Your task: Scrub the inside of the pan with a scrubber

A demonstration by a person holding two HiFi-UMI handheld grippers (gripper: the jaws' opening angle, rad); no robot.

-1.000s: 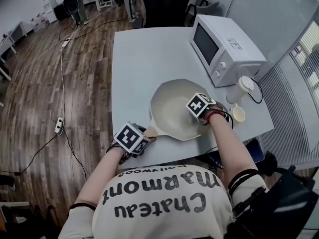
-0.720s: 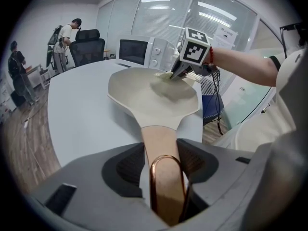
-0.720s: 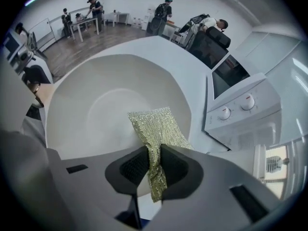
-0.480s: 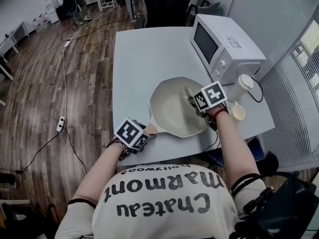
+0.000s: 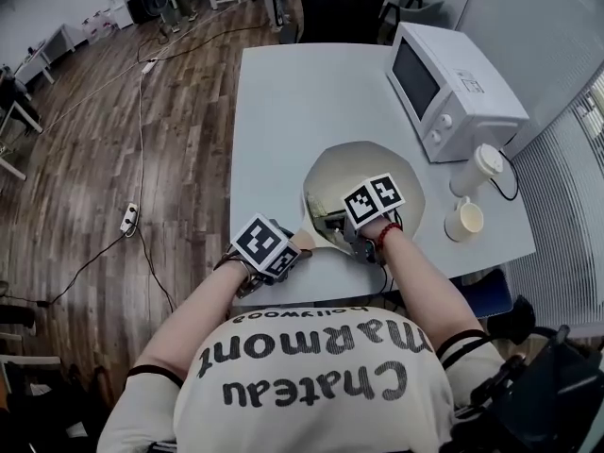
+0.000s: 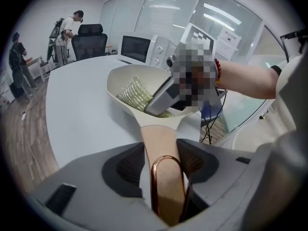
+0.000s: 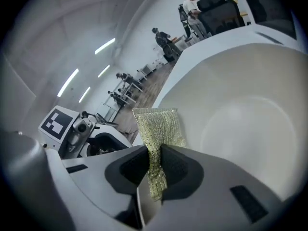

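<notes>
A cream pan lies on the white table, its tan handle pointing toward me. My left gripper is shut on that handle, which has a copper loop at its end. My right gripper reaches into the near left part of the pan, close to the handle. It is shut on a yellow-green mesh scrubber, whose free end rests against the pan's inner wall. In the left gripper view the scrubber lies inside the pan under the right gripper.
A white microwave stands at the table's far right. A lidded white tumbler and a mug sit right of the pan. An office chair is behind the table. A power strip and cables lie on the floor, left.
My right gripper swung with the scrubber from the pan's right rim across to its near left side by the handle, turning as it went. The left gripper kept its hold.
</notes>
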